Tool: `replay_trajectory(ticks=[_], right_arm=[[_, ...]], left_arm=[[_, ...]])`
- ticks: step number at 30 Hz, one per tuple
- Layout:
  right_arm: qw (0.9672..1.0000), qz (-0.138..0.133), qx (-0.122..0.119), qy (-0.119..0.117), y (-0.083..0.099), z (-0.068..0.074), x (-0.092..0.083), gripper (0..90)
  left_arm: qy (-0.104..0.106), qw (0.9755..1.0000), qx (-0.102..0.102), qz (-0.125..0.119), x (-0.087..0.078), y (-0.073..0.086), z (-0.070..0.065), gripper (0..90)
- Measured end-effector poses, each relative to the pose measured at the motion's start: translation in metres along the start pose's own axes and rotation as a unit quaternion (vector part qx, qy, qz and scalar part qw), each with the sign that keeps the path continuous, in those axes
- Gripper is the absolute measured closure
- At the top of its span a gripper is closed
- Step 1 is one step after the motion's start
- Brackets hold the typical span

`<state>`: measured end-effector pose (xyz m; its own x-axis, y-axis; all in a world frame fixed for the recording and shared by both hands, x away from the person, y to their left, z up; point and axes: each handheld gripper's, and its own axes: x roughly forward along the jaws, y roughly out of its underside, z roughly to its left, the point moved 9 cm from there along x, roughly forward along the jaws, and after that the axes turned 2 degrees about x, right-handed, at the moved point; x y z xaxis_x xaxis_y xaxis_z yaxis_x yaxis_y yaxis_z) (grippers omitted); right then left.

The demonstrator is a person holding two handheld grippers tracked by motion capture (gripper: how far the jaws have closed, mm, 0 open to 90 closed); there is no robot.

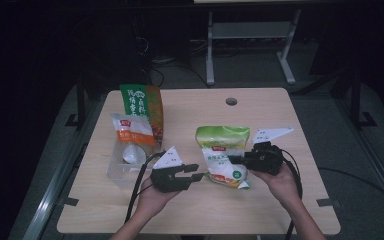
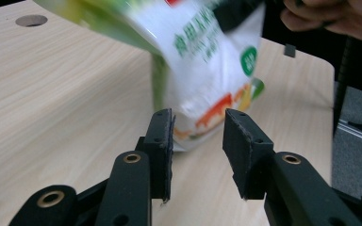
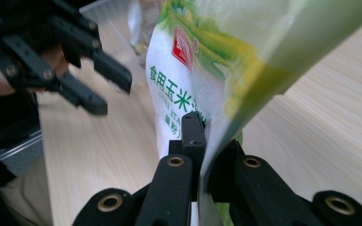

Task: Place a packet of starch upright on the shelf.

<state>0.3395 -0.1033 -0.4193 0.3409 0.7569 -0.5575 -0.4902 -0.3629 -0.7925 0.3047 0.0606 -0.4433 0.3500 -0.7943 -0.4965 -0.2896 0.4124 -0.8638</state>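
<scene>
A green and white pouch [image 1: 223,155] with Chinese print lies near the middle of the wooden table [image 1: 260,210], its lower end tilted up. My right gripper [image 1: 233,159] comes in from the right and is shut on the pouch's side edge; in the right gripper view the jaws [image 3: 206,129] pinch the pouch [image 3: 179,80]. My left gripper [image 1: 196,172] sits just left of the pouch, jaws open and apart from it. In the left gripper view the open gripper [image 2: 198,117] frames the pouch's bottom corner [image 2: 202,52] without touching it.
A clear plastic bin [image 1: 117,172] stands at the left with an orange and white pouch [image 1: 130,132] in it. Behind that stands a green and orange bag [image 1: 142,107]. A cable hole [image 1: 231,101] is at the table's far edge.
</scene>
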Motion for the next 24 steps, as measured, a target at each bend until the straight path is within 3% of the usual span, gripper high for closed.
replay_trajectory(ticks=[9, 17, 19, 24], right_arm=[[0.9994, -0.002, -0.022, -0.027, -0.043, 0.024, 0.017, 87.5], [0.9968, -0.007, -0.046, -0.065, -0.082, 0.055, 0.039, 87.5], [0.9959, -0.006, -0.050, -0.075, -0.089, 0.064, 0.044, 87.6], [0.9937, -0.008, -0.061, -0.094, -0.107, 0.080, 0.062, 87.6]], left_arm=[[0.003, 1.0000, 0.003, -0.008, -0.026, 0.020, -0.017, 57.3], [0.010, 0.9994, 0.033, 0.008, -0.035, 0.038, -0.039, 49.9], [0.015, 0.9993, 0.033, 0.007, -0.037, 0.042, -0.042, 49.0], [0.019, 0.9994, 0.028, 0.011, -0.041, 0.055, -0.041, 46.6]])
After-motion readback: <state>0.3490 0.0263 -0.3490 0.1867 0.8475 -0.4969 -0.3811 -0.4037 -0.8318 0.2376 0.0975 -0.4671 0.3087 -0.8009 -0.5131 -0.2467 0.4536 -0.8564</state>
